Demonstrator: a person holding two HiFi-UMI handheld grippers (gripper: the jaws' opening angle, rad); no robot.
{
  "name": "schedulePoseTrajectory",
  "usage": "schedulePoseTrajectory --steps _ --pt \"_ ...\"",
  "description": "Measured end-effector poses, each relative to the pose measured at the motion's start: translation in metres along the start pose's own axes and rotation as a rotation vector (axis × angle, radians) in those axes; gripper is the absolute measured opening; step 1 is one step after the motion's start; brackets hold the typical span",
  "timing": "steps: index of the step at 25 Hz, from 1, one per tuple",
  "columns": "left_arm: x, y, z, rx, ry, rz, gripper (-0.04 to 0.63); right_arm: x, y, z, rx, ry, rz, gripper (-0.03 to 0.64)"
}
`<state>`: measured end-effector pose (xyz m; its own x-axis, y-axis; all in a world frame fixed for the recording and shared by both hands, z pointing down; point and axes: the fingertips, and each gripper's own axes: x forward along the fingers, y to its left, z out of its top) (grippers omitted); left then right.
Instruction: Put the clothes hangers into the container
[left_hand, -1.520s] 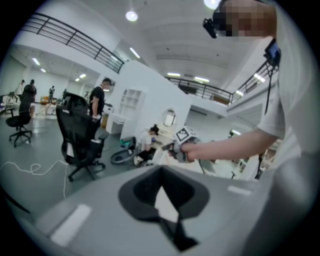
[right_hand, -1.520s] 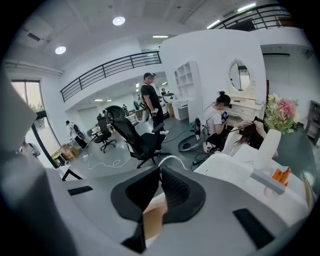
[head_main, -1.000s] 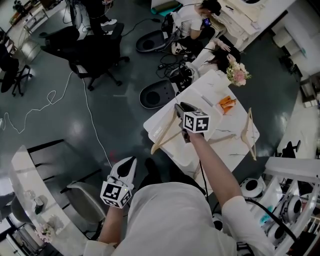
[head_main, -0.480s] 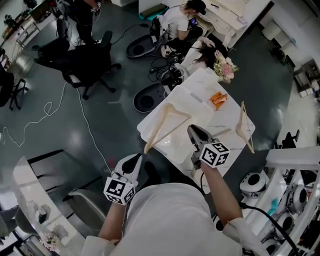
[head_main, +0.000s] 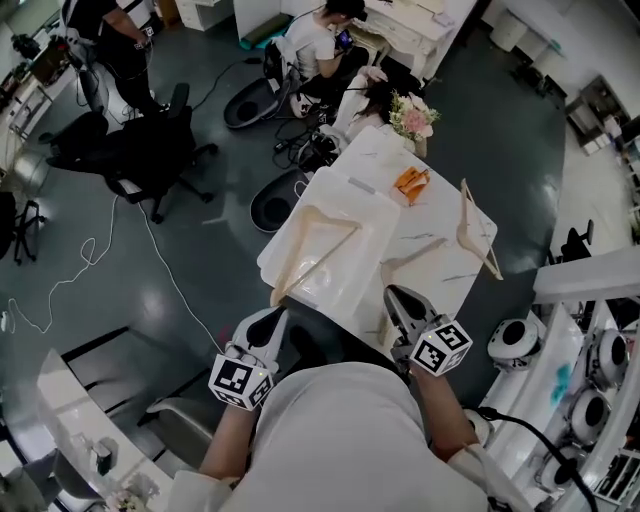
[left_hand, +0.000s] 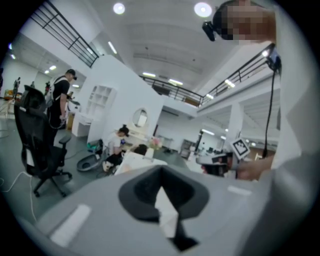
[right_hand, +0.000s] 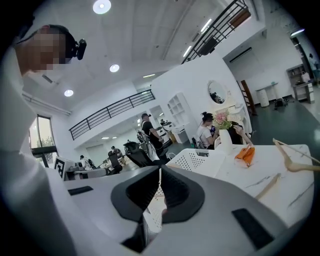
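A white perforated container (head_main: 352, 272) stands on the left half of the marble table (head_main: 445, 215). One wooden hanger (head_main: 318, 243) lies across it. A second hanger (head_main: 474, 228) rests at the table's right edge, and a third (head_main: 412, 252) lies mid-table. My right gripper (head_main: 400, 300) hovers at the table's near edge; its jaws have just been closing and are shut with nothing between them. My left gripper (head_main: 272, 325) hangs off the table's near left corner, shut and empty. The right gripper view shows its shut jaws (right_hand: 160, 170), the container (right_hand: 192, 161) and a hanger (right_hand: 292, 161).
An orange item (head_main: 410, 182) and a bunch of flowers (head_main: 412, 115) sit at the table's far end. People sit on the floor beyond it, beside round bases (head_main: 275, 208). Office chairs (head_main: 140, 160) stand far left. White machines (head_main: 515, 345) crowd the right side.
My right gripper let go of the hanger, which now lies across the container, and drew back to the table's near edge. Left gripper shifted slightly right.
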<state>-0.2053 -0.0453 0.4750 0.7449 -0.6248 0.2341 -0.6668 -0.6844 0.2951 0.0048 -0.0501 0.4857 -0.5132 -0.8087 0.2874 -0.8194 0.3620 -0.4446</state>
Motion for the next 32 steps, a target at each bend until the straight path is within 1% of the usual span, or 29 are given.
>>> schedulePoseTrajectory --steps 3,5,9,16,20,23,26,29,32 --pt "0.002 -0.008 0.006 0.022 -0.014 -0.028 0.000 -0.010 -0.001 -0.008 0.004 -0.004 -0.033 0.012" --pt "0.005 -0.014 0.005 0.019 -0.008 -0.051 0.000 -0.018 -0.004 -0.010 0.012 -0.012 -0.056 0.012" --pt "0.009 -0.025 0.000 0.017 0.023 -0.109 0.002 -0.031 -0.013 -0.016 0.037 -0.021 -0.101 0.012" --pt "0.023 -0.034 -0.016 0.040 0.072 -0.150 0.002 -0.055 -0.040 -0.028 0.048 -0.022 -0.202 0.012" --pt "0.034 -0.044 -0.019 0.062 0.101 -0.180 0.002 -0.072 -0.063 -0.040 0.023 0.012 -0.269 0.012" --pt "0.042 -0.056 -0.020 0.059 0.115 -0.184 0.002 -0.085 -0.087 -0.055 0.013 0.071 -0.314 0.012" --pt "0.051 -0.070 -0.022 0.051 0.130 -0.178 0.002 -0.092 -0.115 -0.082 -0.015 0.177 -0.338 0.012" --pt "0.058 -0.083 -0.023 0.038 0.141 -0.161 0.002 -0.092 -0.139 -0.115 -0.021 0.297 -0.334 0.012" --pt "0.060 -0.092 -0.025 0.022 0.155 -0.129 0.002 -0.083 -0.157 -0.153 -0.013 0.396 -0.316 0.014"
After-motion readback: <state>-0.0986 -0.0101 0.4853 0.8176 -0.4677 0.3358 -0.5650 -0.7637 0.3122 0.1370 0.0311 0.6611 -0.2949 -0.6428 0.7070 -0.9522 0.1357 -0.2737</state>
